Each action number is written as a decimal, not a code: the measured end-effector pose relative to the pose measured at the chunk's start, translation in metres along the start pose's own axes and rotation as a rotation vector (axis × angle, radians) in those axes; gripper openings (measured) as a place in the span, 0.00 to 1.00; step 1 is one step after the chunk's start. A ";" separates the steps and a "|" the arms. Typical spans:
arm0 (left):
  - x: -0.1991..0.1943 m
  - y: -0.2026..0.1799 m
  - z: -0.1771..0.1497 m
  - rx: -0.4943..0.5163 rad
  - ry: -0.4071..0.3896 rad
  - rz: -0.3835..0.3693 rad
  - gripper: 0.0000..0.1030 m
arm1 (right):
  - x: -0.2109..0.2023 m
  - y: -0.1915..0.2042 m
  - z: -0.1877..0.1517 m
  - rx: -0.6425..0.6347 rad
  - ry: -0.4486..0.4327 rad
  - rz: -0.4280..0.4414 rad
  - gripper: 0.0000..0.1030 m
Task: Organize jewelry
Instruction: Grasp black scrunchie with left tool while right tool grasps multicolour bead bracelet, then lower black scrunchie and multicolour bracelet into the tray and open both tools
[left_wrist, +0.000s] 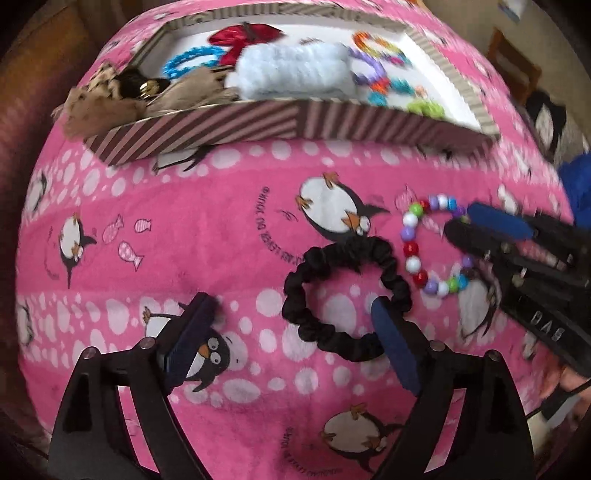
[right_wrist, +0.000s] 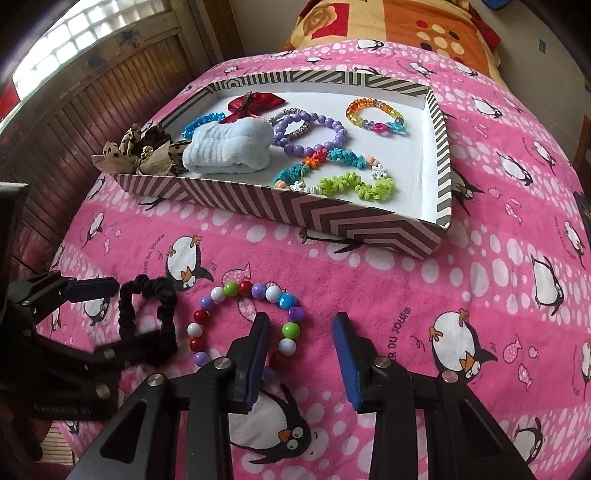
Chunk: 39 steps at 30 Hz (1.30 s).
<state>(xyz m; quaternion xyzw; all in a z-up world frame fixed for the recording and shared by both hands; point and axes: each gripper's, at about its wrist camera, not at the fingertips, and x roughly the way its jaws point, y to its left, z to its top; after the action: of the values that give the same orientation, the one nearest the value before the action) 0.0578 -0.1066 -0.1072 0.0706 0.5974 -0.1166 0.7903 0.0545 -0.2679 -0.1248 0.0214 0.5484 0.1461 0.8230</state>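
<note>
A black scrunchie (left_wrist: 325, 258) and a bracelet of coloured beads (left_wrist: 411, 264) lie side by side on the pink penguin blanket (left_wrist: 221, 229). My left gripper (left_wrist: 293, 302) is open wide, pointing down; its right finger (left_wrist: 395, 347) reaches into the scrunchie's ring and its left finger stands outside. In the right wrist view, my right gripper (right_wrist: 302, 317) is open over the bead bracelet (right_wrist: 273, 293). Its left finger (right_wrist: 255, 354) is inside the ring, and the bracelet's right side lies between the pads without being pressed. The scrunchie (right_wrist: 162, 291) and left gripper (right_wrist: 136, 314) show at the left.
A shallow striped box (right_wrist: 332, 218) sits farther back on the blanket, holding a pale blue fluffy band (right_wrist: 229, 147), a purple bead bracelet (right_wrist: 314, 127), a red bow (right_wrist: 255, 101) and several other bright bands. Leopard-print bows (right_wrist: 129, 155) hang over its left corner. A wooden wall is at the left.
</note>
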 end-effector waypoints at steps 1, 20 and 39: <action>0.000 0.000 -0.001 -0.003 -0.006 0.003 0.84 | -0.001 0.000 -0.001 0.000 0.000 0.000 0.33; -0.052 0.020 -0.003 -0.155 -0.133 -0.046 0.05 | -0.059 0.010 0.008 -0.045 -0.125 -0.012 0.08; -0.118 0.022 0.028 -0.105 -0.287 -0.037 0.05 | -0.124 0.004 0.027 -0.042 -0.251 -0.039 0.08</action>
<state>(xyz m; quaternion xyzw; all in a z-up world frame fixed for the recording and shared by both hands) 0.0591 -0.0811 0.0137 0.0009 0.4846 -0.1086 0.8680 0.0346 -0.2931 -0.0024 0.0116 0.4383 0.1377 0.8881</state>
